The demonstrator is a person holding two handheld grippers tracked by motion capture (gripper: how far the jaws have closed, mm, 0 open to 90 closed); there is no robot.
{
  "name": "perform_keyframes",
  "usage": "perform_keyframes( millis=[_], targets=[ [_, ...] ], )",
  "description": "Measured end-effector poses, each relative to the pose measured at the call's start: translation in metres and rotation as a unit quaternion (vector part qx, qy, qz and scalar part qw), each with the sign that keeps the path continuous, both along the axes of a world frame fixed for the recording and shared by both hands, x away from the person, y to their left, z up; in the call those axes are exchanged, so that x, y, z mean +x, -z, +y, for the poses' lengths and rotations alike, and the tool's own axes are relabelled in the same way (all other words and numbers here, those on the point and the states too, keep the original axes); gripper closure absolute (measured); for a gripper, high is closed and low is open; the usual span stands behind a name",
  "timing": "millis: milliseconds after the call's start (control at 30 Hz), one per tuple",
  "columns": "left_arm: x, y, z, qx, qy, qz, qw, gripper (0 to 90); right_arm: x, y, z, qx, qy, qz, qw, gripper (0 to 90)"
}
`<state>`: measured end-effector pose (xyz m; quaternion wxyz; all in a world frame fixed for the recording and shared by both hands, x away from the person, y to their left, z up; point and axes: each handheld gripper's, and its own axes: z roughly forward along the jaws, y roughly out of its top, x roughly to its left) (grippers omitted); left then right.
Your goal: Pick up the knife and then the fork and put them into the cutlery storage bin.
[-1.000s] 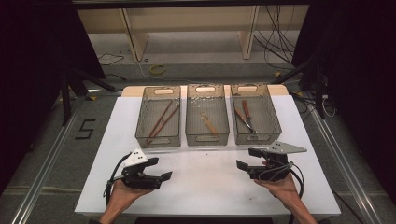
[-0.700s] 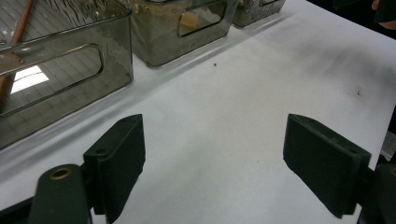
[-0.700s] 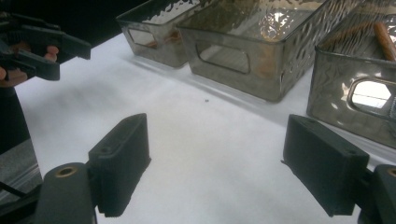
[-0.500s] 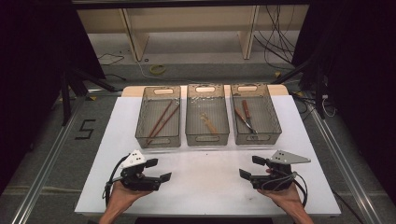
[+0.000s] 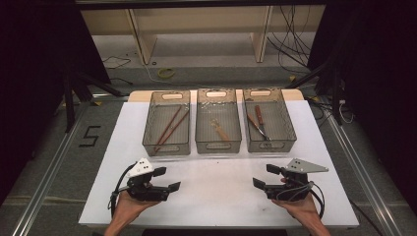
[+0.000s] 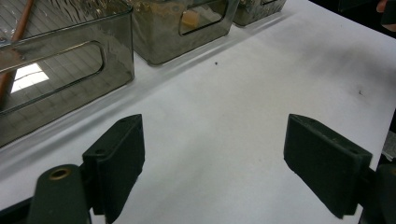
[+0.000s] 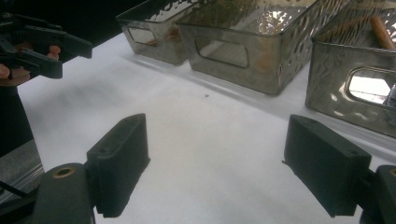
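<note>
Two grippers sit low at the near edge of the white table (image 5: 216, 167), and you hold nothing in either. Your left gripper (image 5: 166, 179) has its black jaws spread wide over bare tabletop, and your right gripper (image 5: 263, 178) is just as wide open and just as empty.

The nearest things to them are three smoked-grey clear plastic bins in a row across the middle of the table. The left bin (image 5: 166, 147) holds a pair of long reddish-brown chopsticks (image 5: 169, 127) lying slantwise. The middle bin (image 5: 218, 146) holds a small pale wooden utensil (image 5: 220, 130); its exact kind is too blurred to tell. The right bin (image 5: 269, 145) holds a brown-handled knife-like tool (image 5: 259, 122) and something slim beside it.

If you reach for any of these, the bin walls are your main trouble. Coming in flat from this low start, a jaw would likely strike the near wall and shove the light bin back or into its neighbour, since the three stand just beside one another. Go up and over instead. The chopsticks are thin and may roll out of a pinch taken off-centre, or one may lift without the other. Both cables trail toward you; I judge a fast forward reach could drag one across the table edge.
</note>
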<state>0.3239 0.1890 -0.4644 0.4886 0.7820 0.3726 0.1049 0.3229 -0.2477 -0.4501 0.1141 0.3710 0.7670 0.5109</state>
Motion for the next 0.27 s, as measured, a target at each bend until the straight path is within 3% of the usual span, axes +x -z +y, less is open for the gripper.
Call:
perform_keyframes(
  millis=[267],
  targets=[
    [0.0004, 0.0001, 0.0003, 0.0, -0.001, 0.0, 1.0, 20.0, 0.0003, 0.0, -0.0008, 0.001, 0.002, 0.001, 1.0, 22.2]
  ],
)
